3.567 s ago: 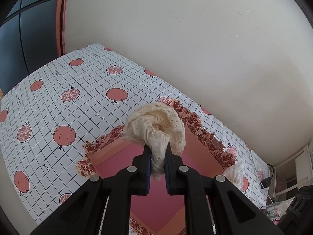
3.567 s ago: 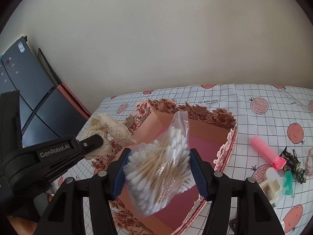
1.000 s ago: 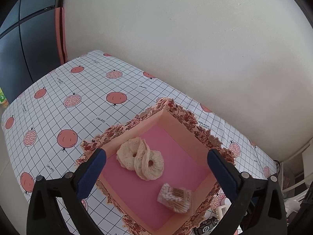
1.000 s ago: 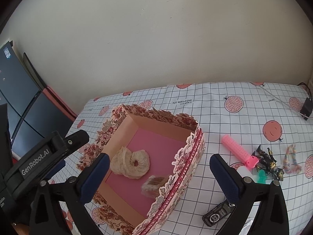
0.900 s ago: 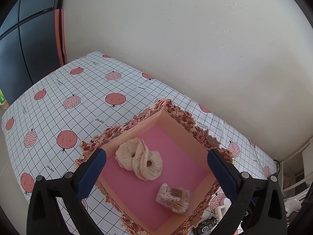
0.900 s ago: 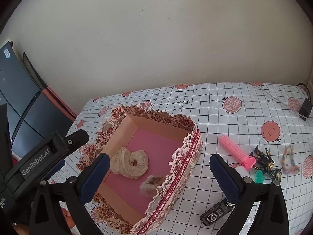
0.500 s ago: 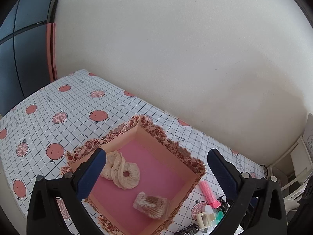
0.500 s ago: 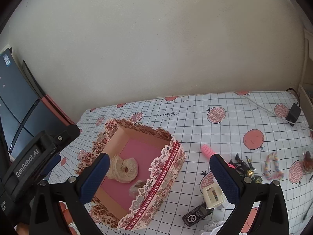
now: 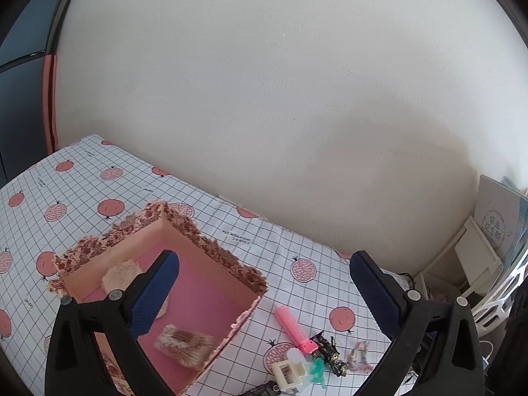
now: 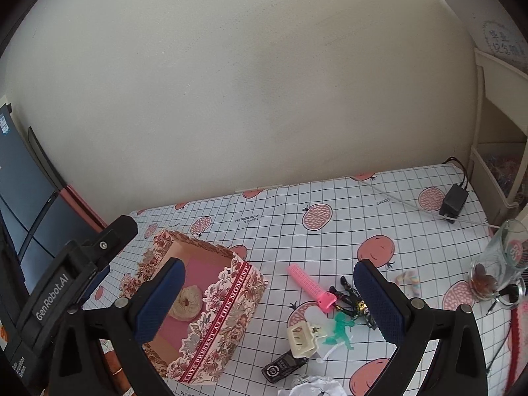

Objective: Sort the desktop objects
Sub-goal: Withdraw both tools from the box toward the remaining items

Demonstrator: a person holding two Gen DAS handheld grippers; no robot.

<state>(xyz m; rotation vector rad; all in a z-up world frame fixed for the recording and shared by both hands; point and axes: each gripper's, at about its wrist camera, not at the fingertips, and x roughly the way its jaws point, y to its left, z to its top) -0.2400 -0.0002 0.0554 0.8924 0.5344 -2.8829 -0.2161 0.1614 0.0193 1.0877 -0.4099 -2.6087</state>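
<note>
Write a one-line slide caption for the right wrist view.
Open right gripper above floral box and pink hair roller.

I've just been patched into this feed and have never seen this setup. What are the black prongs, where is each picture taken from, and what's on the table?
Nothing here is a robot arm: a person holds two handheld grippers, each with a fisheye camera looking along its jaws. The black prongs with blue pads are those jaws. Both the left gripper and the right gripper are open and empty. On the pomegranate-print tablecloth stands a floral box holding a lace scrunchie and a bag of cotton swabs. Loose beside it: a pink hair roller, small toys and a glass.
</note>
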